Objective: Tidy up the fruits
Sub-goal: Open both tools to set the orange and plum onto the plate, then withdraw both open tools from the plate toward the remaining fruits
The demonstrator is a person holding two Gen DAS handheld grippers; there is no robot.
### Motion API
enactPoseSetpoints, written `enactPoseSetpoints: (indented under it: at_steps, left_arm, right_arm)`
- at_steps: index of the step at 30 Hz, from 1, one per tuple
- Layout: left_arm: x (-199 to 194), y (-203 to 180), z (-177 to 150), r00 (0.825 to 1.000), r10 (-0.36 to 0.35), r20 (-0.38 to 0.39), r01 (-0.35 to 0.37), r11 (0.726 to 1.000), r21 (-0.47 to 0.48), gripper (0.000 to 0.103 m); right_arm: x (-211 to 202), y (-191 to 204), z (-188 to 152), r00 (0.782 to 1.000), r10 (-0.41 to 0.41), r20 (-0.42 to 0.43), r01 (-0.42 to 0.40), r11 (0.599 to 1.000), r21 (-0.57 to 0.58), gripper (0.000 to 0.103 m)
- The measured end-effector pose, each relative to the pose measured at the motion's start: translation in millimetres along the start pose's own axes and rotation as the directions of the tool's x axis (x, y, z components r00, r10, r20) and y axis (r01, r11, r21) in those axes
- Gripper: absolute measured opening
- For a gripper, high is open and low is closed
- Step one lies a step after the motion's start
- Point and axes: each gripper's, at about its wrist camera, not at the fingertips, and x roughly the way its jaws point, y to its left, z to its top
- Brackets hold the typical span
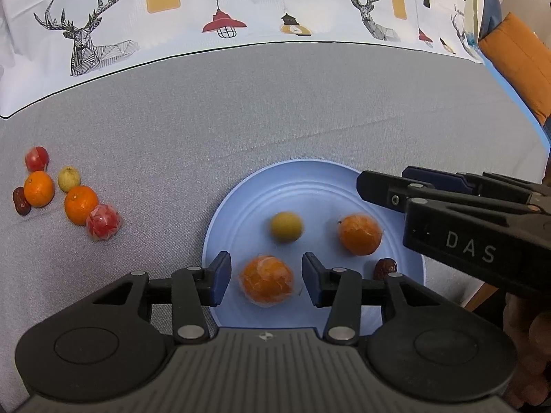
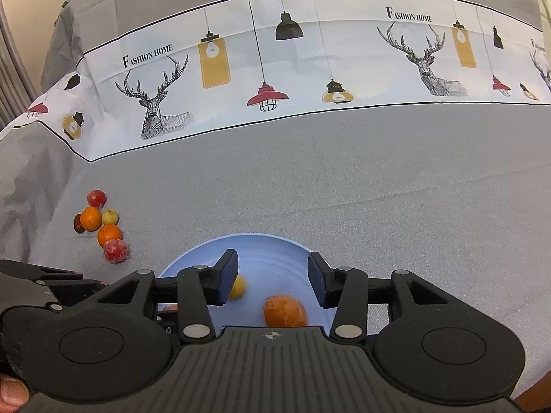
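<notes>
Both wrist views steep-down, close; share blue plate.

Grey tablecloth with white printed band (deer, hanging lamps), orange cushion beyond.

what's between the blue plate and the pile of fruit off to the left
Nothing: only bare grey tablecloth lies between the blue plate and the fruit pile. Both wrist views show that stretch, most clearly the left wrist view.
</notes>
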Motion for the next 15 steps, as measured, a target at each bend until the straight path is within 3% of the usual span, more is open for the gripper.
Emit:
enactPoseSetpoints:
  at_steps: [15]
  left_arm:
    - [-2.1, -0.1, 1.8, 1.0, 0.004, 0.007, -0.004, 1.0, -0.003, 0.057]
  right_arm:
    - [0.7, -0.6, -0.6, 1.0, -0.006, -0.002, 0.006, 1.0, -0.002, 0.051]
